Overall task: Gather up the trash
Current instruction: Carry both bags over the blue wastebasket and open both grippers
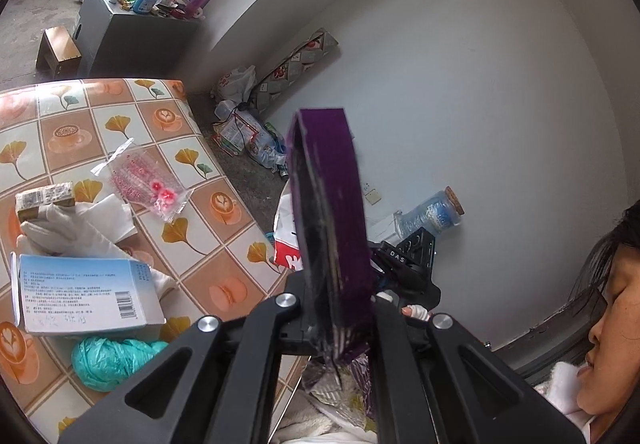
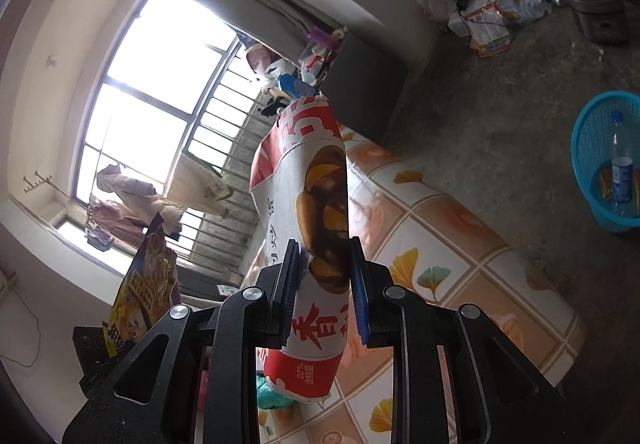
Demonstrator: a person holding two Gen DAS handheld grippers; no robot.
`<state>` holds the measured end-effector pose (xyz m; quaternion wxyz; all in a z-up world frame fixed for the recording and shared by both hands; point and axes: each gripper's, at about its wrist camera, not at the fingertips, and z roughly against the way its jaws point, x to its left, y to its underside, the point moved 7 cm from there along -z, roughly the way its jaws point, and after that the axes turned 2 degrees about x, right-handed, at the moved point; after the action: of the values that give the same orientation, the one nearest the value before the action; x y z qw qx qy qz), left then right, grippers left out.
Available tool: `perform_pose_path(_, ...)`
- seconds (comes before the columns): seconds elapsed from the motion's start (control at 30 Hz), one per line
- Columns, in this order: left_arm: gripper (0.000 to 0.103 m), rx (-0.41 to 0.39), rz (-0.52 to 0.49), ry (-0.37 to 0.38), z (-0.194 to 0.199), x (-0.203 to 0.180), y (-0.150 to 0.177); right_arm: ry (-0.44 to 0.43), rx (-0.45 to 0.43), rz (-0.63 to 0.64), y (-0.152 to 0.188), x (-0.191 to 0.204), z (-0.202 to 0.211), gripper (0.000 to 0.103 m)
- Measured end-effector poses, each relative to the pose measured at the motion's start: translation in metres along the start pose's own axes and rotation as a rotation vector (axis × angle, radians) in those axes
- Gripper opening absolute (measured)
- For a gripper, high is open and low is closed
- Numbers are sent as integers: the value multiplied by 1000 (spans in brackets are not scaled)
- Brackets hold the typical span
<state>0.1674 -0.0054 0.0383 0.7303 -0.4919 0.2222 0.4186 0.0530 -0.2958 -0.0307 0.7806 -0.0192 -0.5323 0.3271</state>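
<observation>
Left gripper pressed together on a purple foil snack wrapper, the crumpled end hanging beneath the purple fingers. Raised past the edge of the surface under a tiled cloth printed with ginkgo leaves and coffee cups. Left lying on that cloth — a clear plastic bag with pink print and red beads, a pale blue cardboard box with a barcode, a crumpled teal plastic bag just below the box, a white cloth and a small brown-and-cream printed packet above it.

Right gripper clamped on a rolled red-and-white paper food bag printed with chestnuts, the black pad on one side, the blue pad on the other, the roll sticking out well beyond both. Held above the tiled cloth. In the right wrist view, the purple-and-yellow wrapper seen off to the left of the roll. Far from the cloth's edge, on the bare concrete floor — a blue plastic mesh basket with a clear plastic bottle standing in it.
</observation>
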Motion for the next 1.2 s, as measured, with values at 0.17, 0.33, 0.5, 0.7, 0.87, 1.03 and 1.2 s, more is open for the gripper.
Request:
perform_pose_path(0.17, 1, 23, -28, 5, -42, -19, -30, 34, -153, -37, -35, -23, 53, 23)
perform_pose_path(0.33, 1, 68, -152, -90, -104, -47, -49, 198, -335, -96, -67, -71, 114, 23)
perform_pose_path(0.5, 1, 147, -282, -165, -182, -72, -46, 393, -399, -207, -68, -136, 142, 23)
perform_pose_path(0.7, 1, 282, -421, -256, -292, -80, -21, 576, -372, -279, -57, -197, 129, 23)
perform_pose_path(0.87, 1, 390, -481, -312, -381, -71, 6, 714, -335, -218, -60, -226, 110, 23)
perform_pose_path(1.03, 1, 455, -523, -343, -451, -67, 24, 821, -296, -137, -73, -253, 86, 24)
perform_pose_path(1.2, 2, 499, -569, -401, -511, -50, 32, 905, -257, -93, -81, -294, 60, 27)
